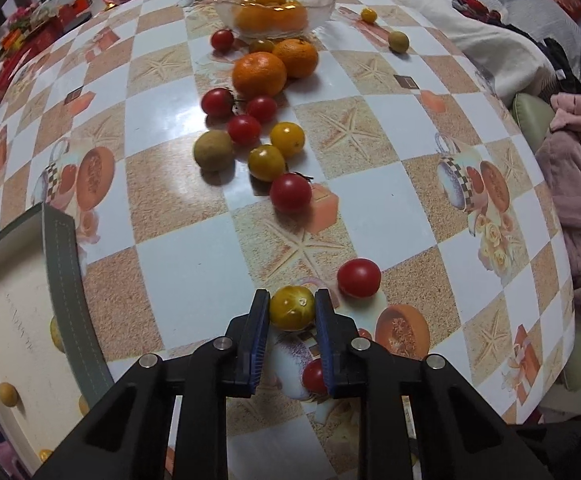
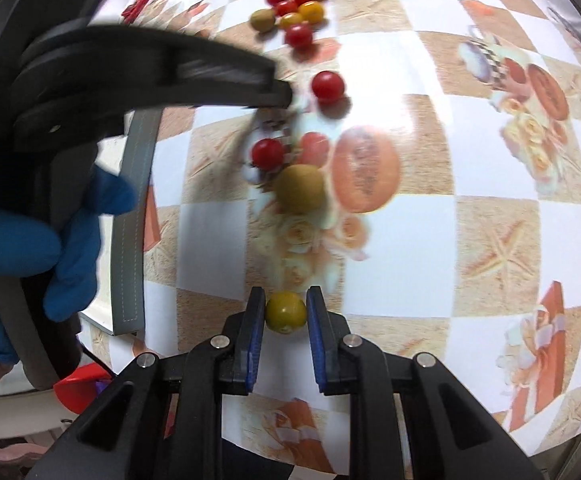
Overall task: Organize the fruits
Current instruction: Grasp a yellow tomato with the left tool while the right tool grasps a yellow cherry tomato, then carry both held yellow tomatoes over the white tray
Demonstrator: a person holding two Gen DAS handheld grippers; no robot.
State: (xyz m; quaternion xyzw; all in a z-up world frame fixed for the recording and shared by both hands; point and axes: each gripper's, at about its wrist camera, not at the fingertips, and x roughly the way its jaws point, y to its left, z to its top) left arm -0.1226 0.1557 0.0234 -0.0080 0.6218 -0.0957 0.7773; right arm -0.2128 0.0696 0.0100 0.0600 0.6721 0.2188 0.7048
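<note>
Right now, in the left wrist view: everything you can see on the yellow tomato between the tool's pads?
The yellow tomato is small, round and glossy, yellow shading to olive-green, with a pale stem scar and faint lighter streaks facing the camera. It looks whole and firm. It sits between the blue pads of the left tool, both pads against its sides, near their tips. Whether it rests on the checkered tablecloth or is lifted cannot be told. A red tomato lies just beyond to its right, apart from it.

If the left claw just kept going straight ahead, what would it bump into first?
The left claw already has a yellow tomato between its fingers. Beyond that, the next fruit roughly in line looks like the red tomato farther up the table, though depth is hard to judge.
</note>
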